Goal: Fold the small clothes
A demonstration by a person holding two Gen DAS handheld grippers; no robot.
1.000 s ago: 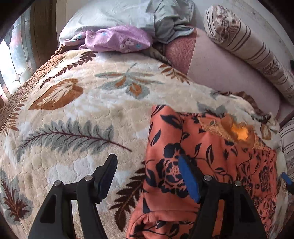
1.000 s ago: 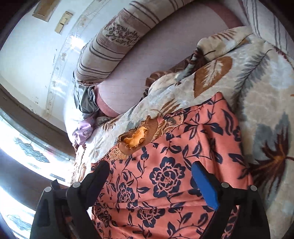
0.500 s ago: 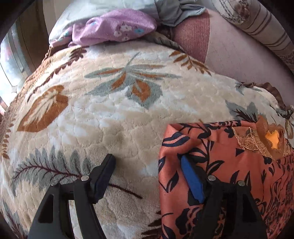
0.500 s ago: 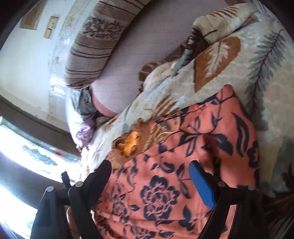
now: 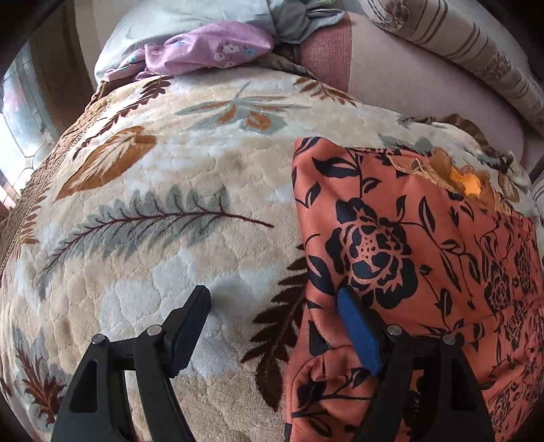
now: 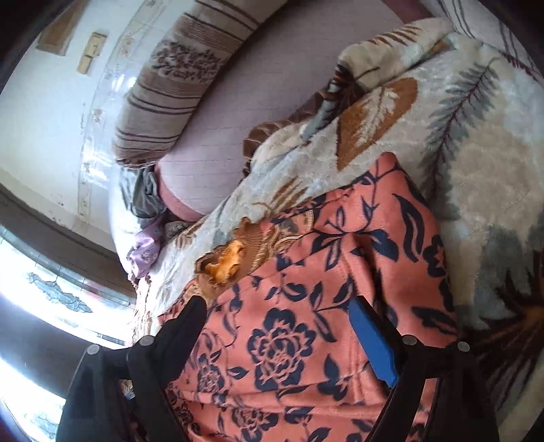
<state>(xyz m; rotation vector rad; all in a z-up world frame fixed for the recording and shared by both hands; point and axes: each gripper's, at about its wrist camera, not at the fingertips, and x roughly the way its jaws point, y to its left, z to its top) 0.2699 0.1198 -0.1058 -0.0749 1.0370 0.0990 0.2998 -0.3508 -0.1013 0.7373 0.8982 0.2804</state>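
Observation:
An orange garment with a dark blue flower print (image 5: pixel 408 244) lies flat on a cream leaf-patterned blanket (image 5: pixel 163 217); its gold embroidered neckline (image 5: pixel 455 173) is at the far end. My left gripper (image 5: pixel 272 306) is open and empty over the garment's left edge, the blue-padded finger (image 5: pixel 357 333) above the cloth, the black finger above the blanket. In the right wrist view the garment (image 6: pixel 306 340) fills the lower frame. My right gripper (image 6: pixel 278 316) is open and empty, both fingers above the cloth.
A purple flowered garment (image 5: pixel 210 51) and grey cloth (image 5: pixel 299 20) lie at the head of the bed. A pink sheet (image 5: pixel 408 91) and a striped bolster (image 5: pixel 476 57) lie at the far right. A window (image 6: pixel 40 306) is at the left.
Both grippers stayed open. The left gripper pulled back from the garment's far corner toward its near left edge. The right gripper shifted slightly over the cloth.

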